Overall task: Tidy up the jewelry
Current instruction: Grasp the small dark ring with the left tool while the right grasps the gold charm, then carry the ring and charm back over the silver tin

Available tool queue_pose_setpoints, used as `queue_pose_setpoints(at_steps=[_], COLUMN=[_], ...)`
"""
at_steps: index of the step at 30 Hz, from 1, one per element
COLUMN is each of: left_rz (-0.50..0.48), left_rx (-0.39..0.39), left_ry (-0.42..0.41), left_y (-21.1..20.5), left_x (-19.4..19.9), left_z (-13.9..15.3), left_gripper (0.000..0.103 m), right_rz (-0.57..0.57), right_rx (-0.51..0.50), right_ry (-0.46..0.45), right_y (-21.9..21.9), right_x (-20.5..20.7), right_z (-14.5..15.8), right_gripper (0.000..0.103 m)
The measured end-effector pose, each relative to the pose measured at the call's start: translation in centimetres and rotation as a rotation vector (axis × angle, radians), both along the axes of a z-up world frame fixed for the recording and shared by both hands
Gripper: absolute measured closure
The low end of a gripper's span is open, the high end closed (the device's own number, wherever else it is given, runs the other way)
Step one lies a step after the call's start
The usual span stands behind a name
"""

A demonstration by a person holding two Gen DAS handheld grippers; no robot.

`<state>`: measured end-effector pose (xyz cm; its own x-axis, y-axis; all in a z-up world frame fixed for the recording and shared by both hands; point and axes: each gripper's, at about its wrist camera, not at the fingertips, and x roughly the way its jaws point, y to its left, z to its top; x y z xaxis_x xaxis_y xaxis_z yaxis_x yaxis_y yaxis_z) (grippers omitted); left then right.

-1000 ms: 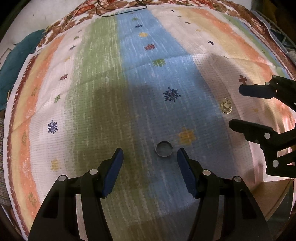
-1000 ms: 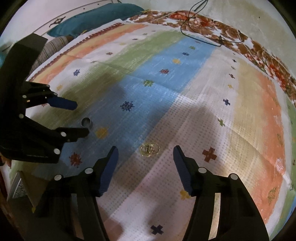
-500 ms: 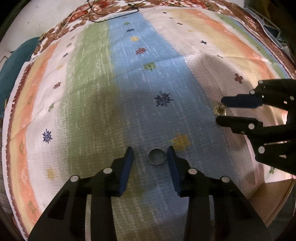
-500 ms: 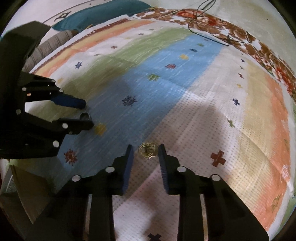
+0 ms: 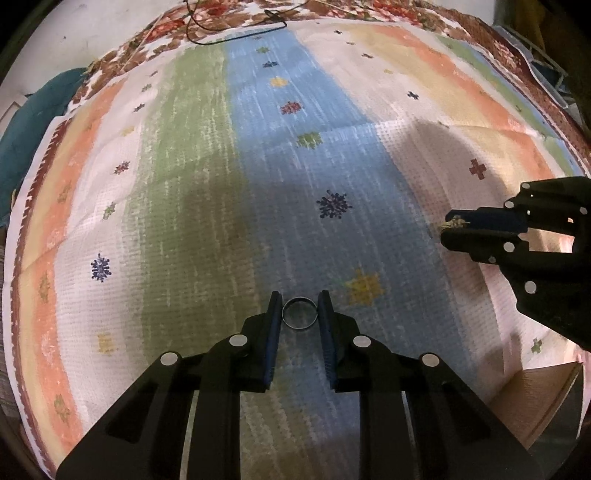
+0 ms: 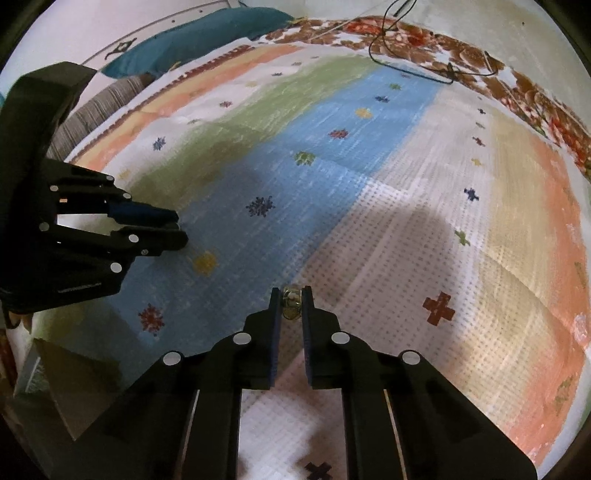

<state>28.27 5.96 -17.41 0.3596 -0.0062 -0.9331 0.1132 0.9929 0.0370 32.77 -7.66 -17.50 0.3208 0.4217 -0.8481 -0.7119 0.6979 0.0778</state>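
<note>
A plain silver ring [image 5: 299, 313] sits between the fingertips of my left gripper [image 5: 299, 310], which is shut on it over the blue stripe of the cloth. A small gold ornate jewel [image 6: 291, 301] is pinched between the fingertips of my right gripper [image 6: 291, 301], over the white dotted stripe. In the left wrist view the right gripper [image 5: 448, 227] is at the right with the gold piece [image 5: 455, 222] at its tips. In the right wrist view the left gripper [image 6: 179, 230] is at the left; the ring is hidden there.
A striped embroidered cloth [image 5: 258, 166] covers the surface. A black cable [image 5: 236, 31] lies at the far edge. A teal cushion [image 6: 195, 40] lies beyond the cloth. A cardboard box corner [image 5: 535, 391] shows at lower right, and it also shows in the right wrist view [image 6: 70, 380].
Both grippers went from wide open to closed: the left on the silver ring, the right on the gold piece. Both moved forward onto their items.
</note>
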Motion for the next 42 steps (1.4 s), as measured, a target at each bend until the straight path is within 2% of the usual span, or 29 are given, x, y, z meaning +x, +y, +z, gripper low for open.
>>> queue_pose_setpoints(at_steps=[14,21,24,30,39,42], left_rz=[-0.001,0.000,-0.003,0.013,0.045,0.040], left_rx=[-0.052,-0.065,-0.065,-0.067,-0.080,-0.084], left_ry=[-0.056,-0.077,-0.085,-0.103,-0.137,-0.151], left_y=[0.0,-0.3,-0.6,-1.0,-1.3,-1.7], left_x=[-1.3,-2.0,-2.4,-3.0,-4.5,-5.2], left_z=[3.1,4.7,5.3,6.9,9.3,10.1], left_gripper=[0.084,0.084,0.084,0.084,0.084,0.084], right_rz=[-0.066,-0.163,-0.192,-0.243,-0.309,-0.330], right_rx=[0.031,0.050,0.031,0.001,0.031,0.012], right_ry=[-0.028,-0.019,-0.013,-0.059,-0.059,-0.086], right_y=[-0.5,-1.9,-2.4,-2.9,-3.8,-3.9], right_x=[-2.1,-2.2,-2.4,-3.5,-5.1,-5.9], right_z=[3.1,4.7,5.0,6.2,7.8,8.3], right_gripper=[0.092,0.092,0.092,0.092,0.092,0.092])
